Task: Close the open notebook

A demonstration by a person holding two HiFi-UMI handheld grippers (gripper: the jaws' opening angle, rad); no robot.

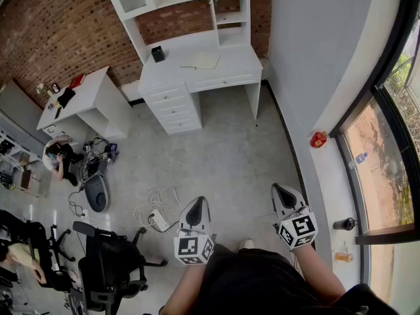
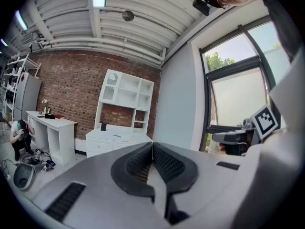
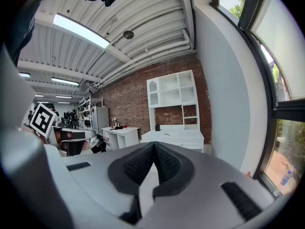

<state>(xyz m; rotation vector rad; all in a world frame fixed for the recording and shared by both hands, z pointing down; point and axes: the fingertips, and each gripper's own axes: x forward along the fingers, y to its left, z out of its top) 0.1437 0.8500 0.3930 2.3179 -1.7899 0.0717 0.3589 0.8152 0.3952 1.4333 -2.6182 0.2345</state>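
The open notebook lies flat on the top of the white desk against the brick wall, far ahead of me. In the right gripper view the white desk shows small in the distance, the notebook only a faint sliver on it. My left gripper and right gripper are held low in front of my body, well short of the desk, over the grey floor. Both are shut with nothing between their pads. The left gripper view shows its jaws closed together, pointing toward the white desk.
A black cup stands on the desk left of the notebook. A second white desk is at the left, with a crouching person and cables beside it. A power strip and a black office chair are near my left side. Windows line the right wall.
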